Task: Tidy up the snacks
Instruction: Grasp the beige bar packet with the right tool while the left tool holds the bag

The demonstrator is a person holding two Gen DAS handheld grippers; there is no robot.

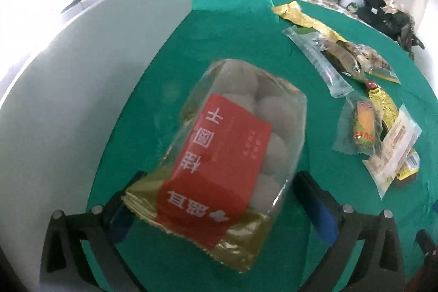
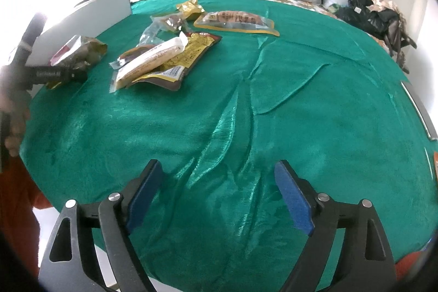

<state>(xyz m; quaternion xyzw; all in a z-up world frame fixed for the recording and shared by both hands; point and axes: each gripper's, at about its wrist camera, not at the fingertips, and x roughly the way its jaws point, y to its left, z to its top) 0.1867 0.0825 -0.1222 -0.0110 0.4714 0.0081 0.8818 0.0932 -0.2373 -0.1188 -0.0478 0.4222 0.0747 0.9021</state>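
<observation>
Red-labelled bag (image 1: 232, 155) between spread, released left claw (image 1: 223, 205), long axis running away from it; right claw (image 2: 219, 194) released, empty, far off.

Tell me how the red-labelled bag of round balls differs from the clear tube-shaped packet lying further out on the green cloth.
The red-labelled bag is broad and bulky, while the clear tube packet is long and narrow. The bag carries a big red label and gold-tinted ends; the tube packet is mostly plain, with dark contents at one end. The bag lies between the left gripper's open jaws; the tube packet lies among the other snacks. Both have see-through wrapping and rest on the green cloth.
</observation>
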